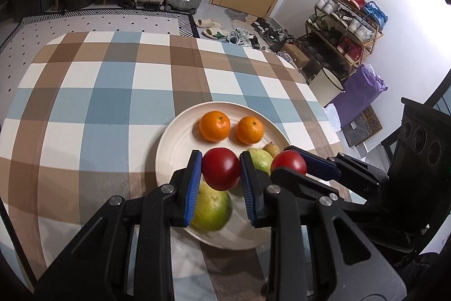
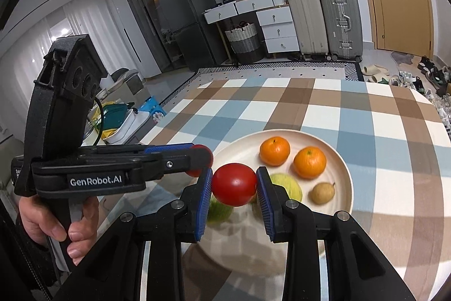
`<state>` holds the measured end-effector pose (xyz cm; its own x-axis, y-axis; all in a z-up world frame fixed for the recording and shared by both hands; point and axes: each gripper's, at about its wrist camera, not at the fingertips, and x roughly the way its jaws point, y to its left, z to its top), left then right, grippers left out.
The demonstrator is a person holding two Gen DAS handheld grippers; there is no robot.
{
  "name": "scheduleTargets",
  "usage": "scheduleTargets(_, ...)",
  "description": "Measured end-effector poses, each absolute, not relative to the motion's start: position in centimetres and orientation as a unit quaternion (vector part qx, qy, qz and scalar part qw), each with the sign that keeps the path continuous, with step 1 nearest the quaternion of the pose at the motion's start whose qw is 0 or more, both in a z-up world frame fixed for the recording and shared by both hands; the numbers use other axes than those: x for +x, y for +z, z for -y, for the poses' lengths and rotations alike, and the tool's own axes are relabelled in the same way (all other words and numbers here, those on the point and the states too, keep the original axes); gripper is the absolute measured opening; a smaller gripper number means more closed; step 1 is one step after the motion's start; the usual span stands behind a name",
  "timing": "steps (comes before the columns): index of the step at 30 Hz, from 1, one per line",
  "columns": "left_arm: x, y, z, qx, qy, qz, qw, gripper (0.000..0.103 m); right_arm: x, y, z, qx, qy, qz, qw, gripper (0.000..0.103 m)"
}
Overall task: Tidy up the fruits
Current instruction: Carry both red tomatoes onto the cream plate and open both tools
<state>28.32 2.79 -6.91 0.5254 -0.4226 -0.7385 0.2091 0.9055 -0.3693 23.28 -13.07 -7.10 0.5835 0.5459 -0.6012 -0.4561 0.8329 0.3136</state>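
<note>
My left tongs (image 1: pixel 220 174) are clamped on a tomato (image 1: pixel 220 168) and my right tongs (image 2: pixel 234 185) are clamped on a second tomato (image 2: pixel 234 184), each gripped across its middle between the blue pads so the round skin does not slip. I hold both above the near edge of the plate (image 1: pixel 174 137) on the counter (image 1: pixel 98 92), side by side, probably because they belong together as a pair. On the plate the two oranges (image 1: pixel 214 126) sit together at the far side, with green fruits (image 1: pixel 211 209) under my tongs and a small pear (image 2: pixel 322 192) at the right.
</note>
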Motion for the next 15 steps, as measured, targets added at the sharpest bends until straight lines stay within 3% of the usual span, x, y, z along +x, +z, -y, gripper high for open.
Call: scheduleTargets(15, 32.1, -9.3, -3.0, -0.118, -0.176, -0.468, 0.858, 0.024, 26.5, -8.5, 12.2, 0.047, 0.277, -0.372, 0.885, 0.032)
